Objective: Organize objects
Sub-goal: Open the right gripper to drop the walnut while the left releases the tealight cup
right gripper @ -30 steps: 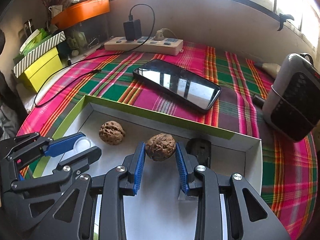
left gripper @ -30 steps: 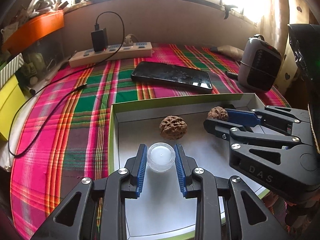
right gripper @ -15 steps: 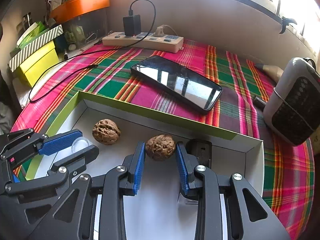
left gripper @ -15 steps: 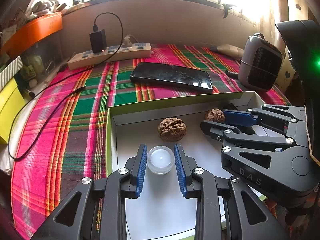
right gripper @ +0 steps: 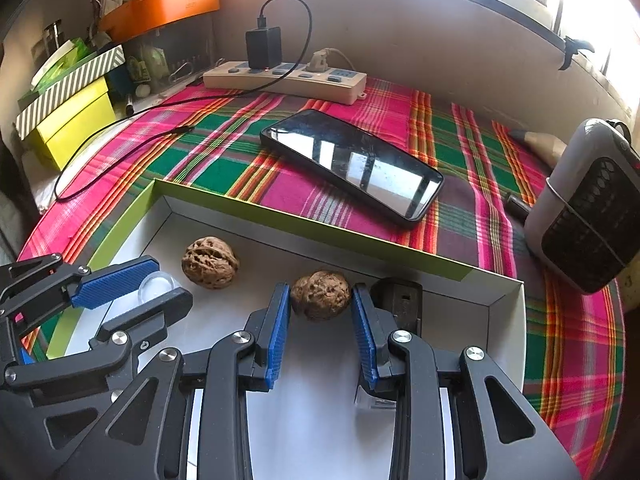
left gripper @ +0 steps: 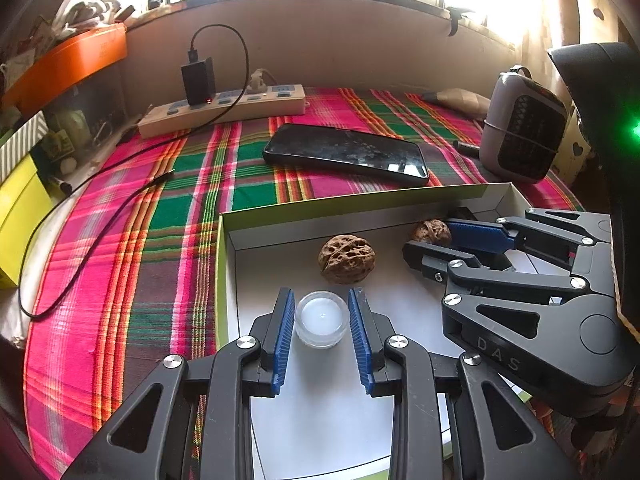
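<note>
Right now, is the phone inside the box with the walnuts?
No, the phone lies on the plaid cloth outside the box, beyond its far wall, while both walnuts sit inside.

The only text that can be read is the raised letters "DAS", on the black body of the right gripper (left gripper: 430,242) as the left wrist view shows it. The letters stand on the lower side plate, below the blue pads and beside a round boss. The orange box (right gripper: 160,6) carries a faint pale print on its front, but it is too small to read.
</note>
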`<action>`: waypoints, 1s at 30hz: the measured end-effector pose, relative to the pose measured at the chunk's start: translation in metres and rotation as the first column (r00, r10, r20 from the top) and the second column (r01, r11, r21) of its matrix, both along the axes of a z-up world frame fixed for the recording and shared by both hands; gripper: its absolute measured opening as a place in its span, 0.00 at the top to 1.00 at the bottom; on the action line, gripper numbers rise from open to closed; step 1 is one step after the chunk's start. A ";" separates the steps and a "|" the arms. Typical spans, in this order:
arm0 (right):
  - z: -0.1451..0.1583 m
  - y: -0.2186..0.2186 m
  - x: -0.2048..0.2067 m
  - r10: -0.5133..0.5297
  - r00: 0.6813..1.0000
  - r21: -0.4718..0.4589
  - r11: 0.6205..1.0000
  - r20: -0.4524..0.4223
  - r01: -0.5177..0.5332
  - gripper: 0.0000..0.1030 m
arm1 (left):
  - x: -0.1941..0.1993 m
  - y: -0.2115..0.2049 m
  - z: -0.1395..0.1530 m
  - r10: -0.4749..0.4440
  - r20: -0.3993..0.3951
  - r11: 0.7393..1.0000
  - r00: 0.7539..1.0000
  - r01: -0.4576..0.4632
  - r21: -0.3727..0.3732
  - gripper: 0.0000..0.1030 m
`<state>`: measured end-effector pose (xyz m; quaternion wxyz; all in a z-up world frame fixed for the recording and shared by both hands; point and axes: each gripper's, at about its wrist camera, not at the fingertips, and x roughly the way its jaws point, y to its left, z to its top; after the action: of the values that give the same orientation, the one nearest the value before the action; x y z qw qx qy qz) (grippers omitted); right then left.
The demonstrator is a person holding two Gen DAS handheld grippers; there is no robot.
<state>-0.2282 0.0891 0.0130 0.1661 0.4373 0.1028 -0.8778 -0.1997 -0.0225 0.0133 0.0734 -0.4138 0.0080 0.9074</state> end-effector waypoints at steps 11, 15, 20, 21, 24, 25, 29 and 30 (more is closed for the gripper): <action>0.002 0.001 0.003 -0.011 1.000 -0.018 1.000 -0.004 0.011 0.60 | 0.002 0.000 0.002 0.002 0.000 1.000 1.000 -0.002 0.003 0.73; 0.003 0.000 0.005 -0.009 1.000 -0.019 1.000 -0.008 0.009 0.59 | 0.002 -0.001 0.003 0.003 -0.001 1.000 1.000 -0.003 0.004 0.72; 0.006 0.002 0.008 -0.011 1.000 -0.030 0.999 -0.015 0.010 0.59 | 0.005 -0.003 0.006 0.012 -0.009 1.000 1.000 -0.012 0.012 0.71; 0.007 0.002 0.009 -0.011 1.000 -0.034 0.999 -0.015 0.010 0.59 | 0.006 -0.004 0.006 0.015 -0.010 1.000 1.000 -0.015 0.010 0.70; 0.007 0.002 0.010 -0.014 1.000 -0.038 0.999 -0.017 0.013 0.59 | 0.008 -0.005 0.008 0.016 -0.017 1.000 1.000 -0.015 0.008 0.70; 0.008 0.002 0.011 -0.013 1.000 -0.041 0.999 -0.018 0.012 0.59 | 0.009 -0.006 0.009 0.016 -0.019 1.000 1.000 -0.015 0.009 0.70; 0.010 0.003 0.015 -0.016 1.000 -0.050 0.999 -0.024 0.014 0.59 | 0.014 -0.006 0.012 0.017 -0.028 1.000 0.999 -0.017 0.011 0.69; 0.011 0.004 0.016 -0.019 1.000 -0.052 0.999 -0.025 0.017 0.59 | 0.014 -0.006 0.012 0.019 -0.027 1.000 0.999 -0.018 0.011 0.69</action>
<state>-0.2121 0.0929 0.0236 0.1681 0.4227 0.0784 -0.8871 -0.1854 -0.0288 0.0257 0.0673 -0.4009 0.0001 0.9137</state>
